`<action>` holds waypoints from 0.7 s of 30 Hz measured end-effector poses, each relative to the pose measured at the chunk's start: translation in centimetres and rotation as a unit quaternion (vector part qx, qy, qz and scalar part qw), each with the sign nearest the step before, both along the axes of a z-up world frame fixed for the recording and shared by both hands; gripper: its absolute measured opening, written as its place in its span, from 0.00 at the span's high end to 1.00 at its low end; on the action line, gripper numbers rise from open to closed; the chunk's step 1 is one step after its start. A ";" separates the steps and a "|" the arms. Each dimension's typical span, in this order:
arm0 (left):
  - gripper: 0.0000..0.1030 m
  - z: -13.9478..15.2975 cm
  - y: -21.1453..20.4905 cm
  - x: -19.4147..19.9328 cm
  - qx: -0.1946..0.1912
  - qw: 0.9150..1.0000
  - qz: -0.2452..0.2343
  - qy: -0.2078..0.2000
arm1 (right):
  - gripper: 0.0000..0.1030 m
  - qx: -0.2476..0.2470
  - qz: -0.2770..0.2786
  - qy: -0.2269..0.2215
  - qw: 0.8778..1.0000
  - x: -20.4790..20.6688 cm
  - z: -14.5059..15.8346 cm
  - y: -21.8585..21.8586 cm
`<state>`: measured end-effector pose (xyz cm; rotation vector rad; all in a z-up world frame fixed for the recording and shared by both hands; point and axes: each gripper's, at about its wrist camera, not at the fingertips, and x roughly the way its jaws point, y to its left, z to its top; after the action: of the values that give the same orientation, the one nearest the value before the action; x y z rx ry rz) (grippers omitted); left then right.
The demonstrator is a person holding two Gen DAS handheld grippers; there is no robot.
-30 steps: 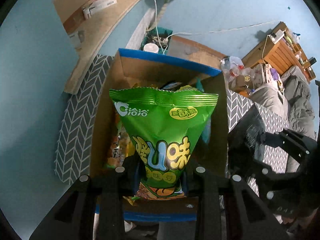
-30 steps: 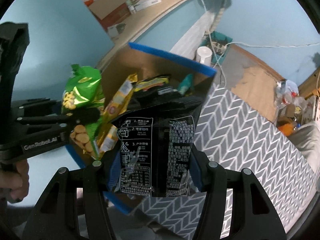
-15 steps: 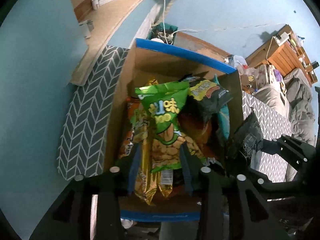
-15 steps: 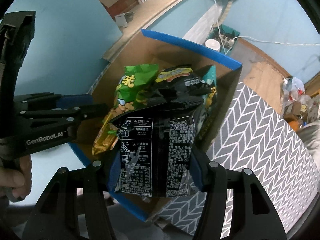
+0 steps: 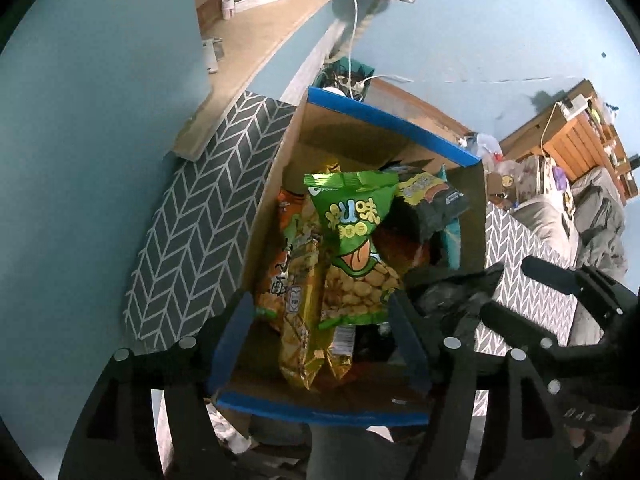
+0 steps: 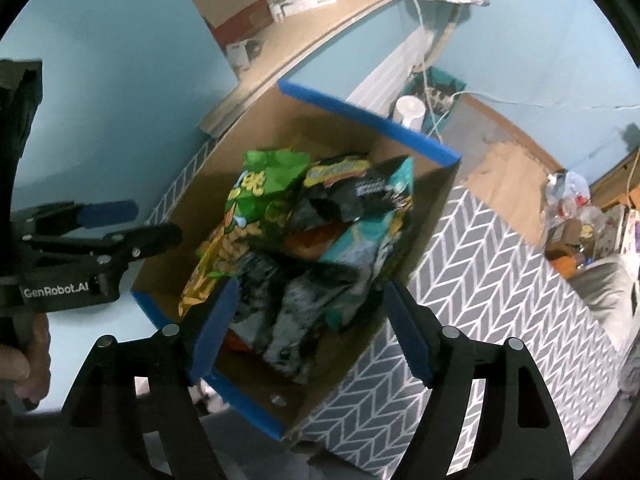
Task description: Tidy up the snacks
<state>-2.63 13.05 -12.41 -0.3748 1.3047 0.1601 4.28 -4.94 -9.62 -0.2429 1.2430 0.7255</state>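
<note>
A cardboard box with blue-taped rims (image 5: 384,114) (image 6: 360,112) holds several snack bags. A green peanut bag (image 5: 352,236) (image 6: 256,196) lies on top at the left of the pile. A black snack bag (image 6: 296,296) lies blurred on the near side of the pile, below my right gripper (image 6: 308,332), which is open and empty above the box. My left gripper (image 5: 324,340) is open and empty over the box's near edge. It also shows at the left of the right wrist view (image 6: 116,224). The right gripper shows at the right of the left wrist view (image 5: 520,296).
The box stands on a grey herringbone-patterned surface (image 5: 192,220) (image 6: 500,280) beside a blue wall. A wooden shelf (image 5: 248,40) with small items runs behind it. A white cup (image 6: 408,110) and cables lie past the box's far rim. A bed and wooden furniture (image 5: 580,128) stand at the right.
Both grippers have opened and pulled back. The green bag dropped from the left gripper into the box. The black bag left the right gripper and now lies in the box.
</note>
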 end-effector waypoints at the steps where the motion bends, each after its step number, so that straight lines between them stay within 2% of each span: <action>1: 0.31 0.2 0.0 -0.1 -0.002 1.000 0.002 -0.003 | 0.26 0.000 -0.002 -0.003 1.000 0.1 0.3 -0.1; 6: 0.24 2.1 -0.5 -0.6 0.000 1.000 0.009 -0.025 | 0.26 0.004 -0.020 -0.026 0.999 0.9 2.3 -1.1; 13: 0.24 4.9 -1.5 -0.9 0.010 0.999 0.006 -0.052 | 0.26 0.008 -0.044 -0.054 0.998 1.3 4.8 -2.3; 21: 0.17 8.1 -2.4 -1.2 0.016 0.997 0.005 -0.081 | 0.25 0.007 -0.069 -0.083 0.994 1.5 7.5 -3.6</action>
<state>-3.86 10.68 -4.36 -0.3598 1.1383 0.1567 5.76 -8.50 -2.08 -0.1993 1.0850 0.5822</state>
